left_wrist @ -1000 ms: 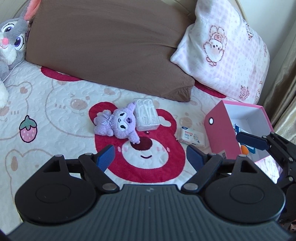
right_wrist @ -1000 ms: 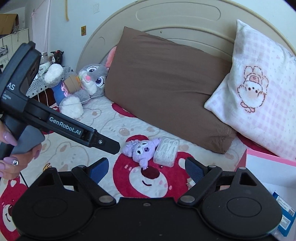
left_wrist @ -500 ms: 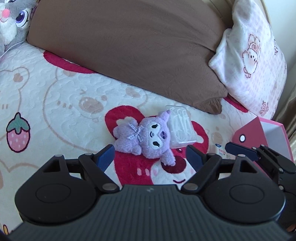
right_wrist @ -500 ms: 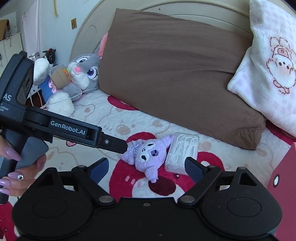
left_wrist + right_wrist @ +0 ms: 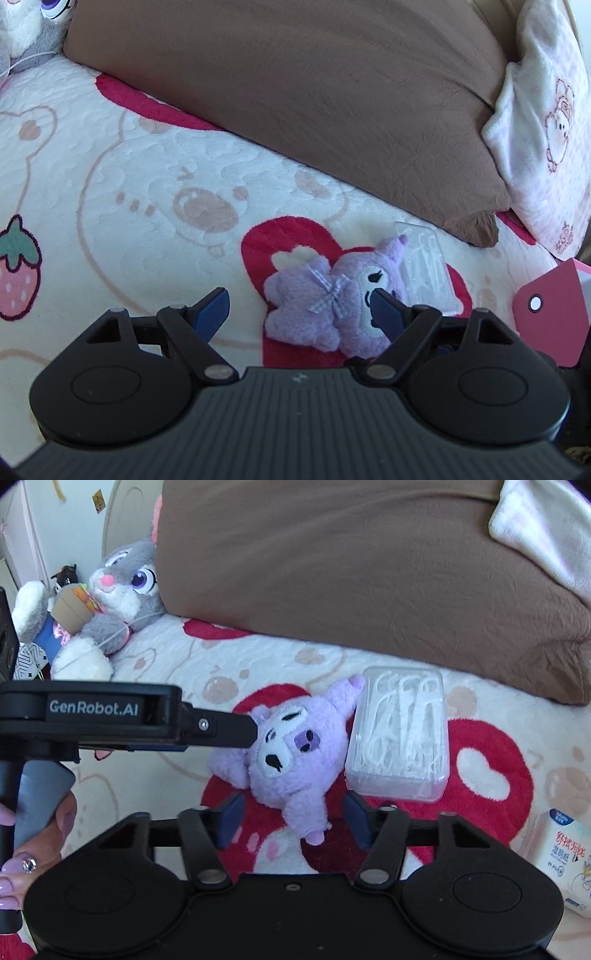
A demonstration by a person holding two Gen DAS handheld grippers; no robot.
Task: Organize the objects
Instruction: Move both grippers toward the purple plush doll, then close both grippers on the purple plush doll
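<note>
Purple plush toy (image 5: pixel 291 749) lies face up on the red bear print of the bedspread (image 5: pixel 155 177), and both your tongs are on it. Your right gripper (image 5: pixel 293 821) has the toy's lower end between its blue pads; the jaws are closing, gaps show on both sides, so no grip yet. Your left gripper (image 5: pixel 299 314) stands wide open, its right pad in front of the toy's face, its left pad over bare bedspread, the toy's body in the gap between; it has hold of nothing. From the right wrist view the left tong's finger tip comes in from the left and meets the toy's head; whether it presses or only touches, you cannot tell. Just right of the toy, touching its raised ear, sits the clear box of floss picks (image 5: pixel 399 734), beyond the right gripper's right pad. Further right and nearer to you lies a white tissue pack (image 5: pixel 561 856). At the far right of the left wrist view stands the pink box (image 5: pixel 550 317), its inside out of sight from here. Behind everything: brown pillow (image 5: pixel 314 92), pink-and-white pillow (image 5: pixel 546 122), grey rabbit plush (image 5: pixel 122 587) off to the left. Progress reads as early: toy, floss box and tissue pack all sit loose on the bed, nothing lifted. Likely remaining: finish the pinch, carry the toy to the pink box, then the other two.
</note>
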